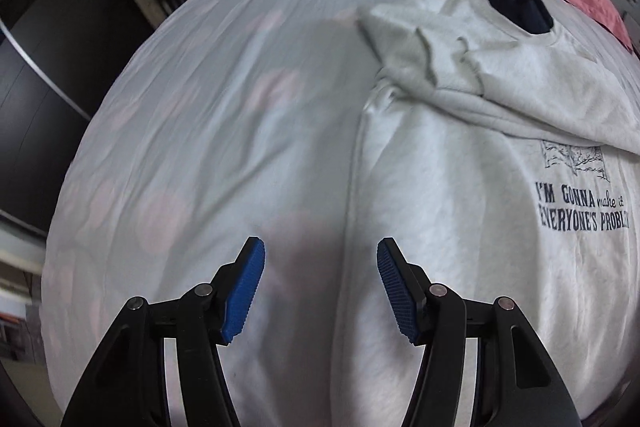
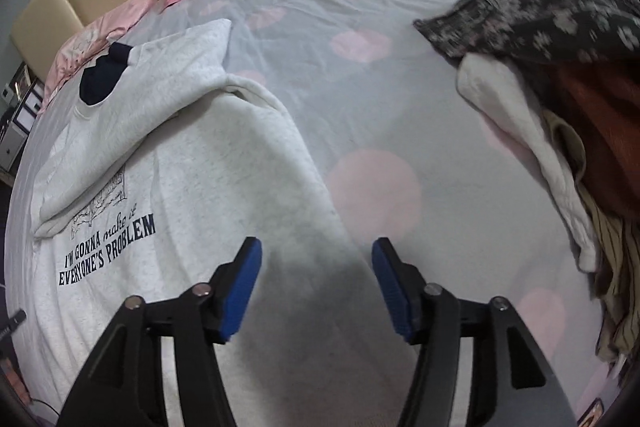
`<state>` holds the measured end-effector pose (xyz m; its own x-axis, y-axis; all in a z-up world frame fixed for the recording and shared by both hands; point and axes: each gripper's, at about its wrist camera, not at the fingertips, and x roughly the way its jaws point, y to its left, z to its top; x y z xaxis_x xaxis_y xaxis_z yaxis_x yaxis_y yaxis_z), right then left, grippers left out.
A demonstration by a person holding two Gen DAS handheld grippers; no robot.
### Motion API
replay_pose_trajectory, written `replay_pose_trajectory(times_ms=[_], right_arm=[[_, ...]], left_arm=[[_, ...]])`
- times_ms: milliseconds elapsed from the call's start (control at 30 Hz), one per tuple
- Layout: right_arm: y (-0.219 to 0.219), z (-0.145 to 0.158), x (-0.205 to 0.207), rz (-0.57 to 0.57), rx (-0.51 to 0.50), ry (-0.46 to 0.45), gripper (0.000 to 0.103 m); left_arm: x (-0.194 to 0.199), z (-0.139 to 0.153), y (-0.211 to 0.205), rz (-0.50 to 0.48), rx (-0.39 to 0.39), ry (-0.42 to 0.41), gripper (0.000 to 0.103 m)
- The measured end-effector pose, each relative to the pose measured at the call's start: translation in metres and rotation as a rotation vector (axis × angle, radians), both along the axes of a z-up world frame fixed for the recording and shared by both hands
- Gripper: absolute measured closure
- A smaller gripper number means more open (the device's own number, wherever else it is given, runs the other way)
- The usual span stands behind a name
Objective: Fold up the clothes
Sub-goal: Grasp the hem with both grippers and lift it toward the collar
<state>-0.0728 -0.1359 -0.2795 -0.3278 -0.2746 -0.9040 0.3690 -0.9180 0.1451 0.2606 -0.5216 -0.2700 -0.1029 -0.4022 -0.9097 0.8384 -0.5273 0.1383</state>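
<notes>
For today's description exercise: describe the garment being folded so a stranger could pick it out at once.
On the grey bed with pink dots, find the pale grey sweatshirt lying flat, sleeves folded across its chest. Unlike the heaped clothes pile beside it, it carries dark printed lettering.

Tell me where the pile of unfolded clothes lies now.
In the right wrist view, the pile of clothes lies at the right edge on the bedspread, apart from the grey sweatshirt.

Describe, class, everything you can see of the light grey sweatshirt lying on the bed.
The sweatshirt looks like soft heathered fleece, light grey, with a dark navy lining at the neck opening. Dark lettering and a line drawing are printed on it. It lies spread flat on the spotted bed cover, both sleeves folded inward across the body. Nothing grips it; both sets of jaws stand open above its edges.
</notes>
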Motion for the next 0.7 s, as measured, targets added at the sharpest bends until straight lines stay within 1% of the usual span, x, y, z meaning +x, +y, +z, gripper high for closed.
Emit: replay_pose_trajectory(times_ms=[33, 100, 233, 267, 467, 567, 633, 700], right_arm=[[0.002, -0.003, -0.002, -0.014, 0.004, -0.023, 0.044], [0.004, -0.012, -0.005, -0.036, 0.009, -0.069, 0.043], [0.010, -0.031, -0.006, -0.062, 0.020, -0.158, 0.043], [0.009, -0.033, -0.006, -0.062, 0.023, -0.159, 0.043], [0.003, -0.035, -0.001, -0.041, 0.056, -0.142, 0.042], [-0.003, -0.034, 0.005, -0.014, 0.080, -0.123, 0.045], [-0.008, -0.032, 0.010, 0.008, 0.092, -0.109, 0.054], [-0.012, -0.030, 0.013, 0.028, 0.090, -0.094, 0.069]], left_arm=[[0.005, -0.002, 0.001, 0.010, 0.021, 0.002, 0.043], [0.014, -0.011, 0.001, 0.023, 0.089, 0.004, 0.043], [0.023, -0.045, 0.003, 0.030, 0.276, -0.031, 0.042], [0.025, -0.052, 0.003, 0.031, 0.315, -0.039, 0.042], [0.026, -0.058, 0.010, 0.007, 0.350, -0.028, 0.041], [0.020, -0.059, 0.021, -0.045, 0.358, -0.030, 0.041], [0.016, -0.060, 0.028, -0.077, 0.349, -0.044, 0.041], [0.012, -0.061, 0.035, -0.104, 0.335, -0.061, 0.041]])
